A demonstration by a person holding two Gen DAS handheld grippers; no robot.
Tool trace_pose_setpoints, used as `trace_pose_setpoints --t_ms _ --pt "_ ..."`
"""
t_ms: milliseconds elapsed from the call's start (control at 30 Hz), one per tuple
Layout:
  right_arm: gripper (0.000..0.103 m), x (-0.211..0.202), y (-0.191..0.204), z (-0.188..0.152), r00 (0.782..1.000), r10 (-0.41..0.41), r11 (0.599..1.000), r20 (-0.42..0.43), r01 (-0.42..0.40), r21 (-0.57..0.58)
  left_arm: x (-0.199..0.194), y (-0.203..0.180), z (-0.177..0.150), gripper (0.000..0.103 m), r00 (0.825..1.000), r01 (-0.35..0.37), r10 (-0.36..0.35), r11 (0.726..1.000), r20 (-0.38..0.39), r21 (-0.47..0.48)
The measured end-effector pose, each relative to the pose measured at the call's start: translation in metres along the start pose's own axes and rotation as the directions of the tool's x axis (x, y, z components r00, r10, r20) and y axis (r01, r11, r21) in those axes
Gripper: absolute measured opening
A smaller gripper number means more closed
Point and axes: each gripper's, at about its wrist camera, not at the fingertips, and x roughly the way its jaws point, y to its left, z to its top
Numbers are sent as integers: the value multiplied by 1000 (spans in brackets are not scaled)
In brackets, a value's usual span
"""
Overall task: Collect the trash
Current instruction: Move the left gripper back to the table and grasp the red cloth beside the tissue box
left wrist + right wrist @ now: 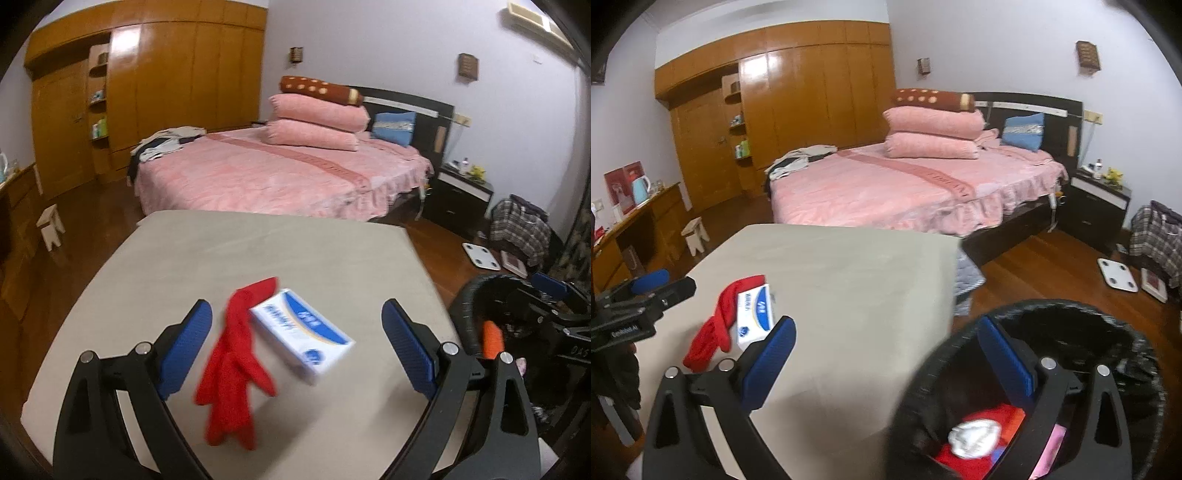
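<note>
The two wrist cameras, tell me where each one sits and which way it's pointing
Left wrist: rides on the left claw, over the near part of the beige table, facing the pink bed; its open blue pads flank a red glove and a white and blue box; the right claw shows at right.
Right wrist: rides on the right claw, off the table's right edge above the black bin, facing the same bed; the left claw shows at left.
Shared: table, glove, box, bed, wardrobe, bin.
</note>
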Motion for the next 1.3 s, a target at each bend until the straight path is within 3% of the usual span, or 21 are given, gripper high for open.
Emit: trace_pose_setpoints --t_ms 433,533,933,1000,1133,1300 --pt "97 69 42 -9 997 17 1000 -69 -17 1 57 54 -19 89 992 -64 64 998 -110 6" --pt "97 76 47 -12 996 12 1000 -85 -13 -6 72 61 -25 79 987 -53 52 999 -149 -1" --pt "97 87 57 -17 993 12 999 -117 -16 -37 110 74 -44 60 960 -41 23 997 -280 -58" --pt "97 88 59 -16 993 14 999 -119 -19 -42 111 72 -43 51 960 -39 23 998 -280 -51" --pt "97 90 62 -15 992 18 999 -121 -24 -47 111 72 -40 10 961 -21 4 998 -276 -59" --pt "97 93 69 -11 992 35 998 -123 -42 -54 101 75 -39 7 968 -27 9 997 -250 -70"
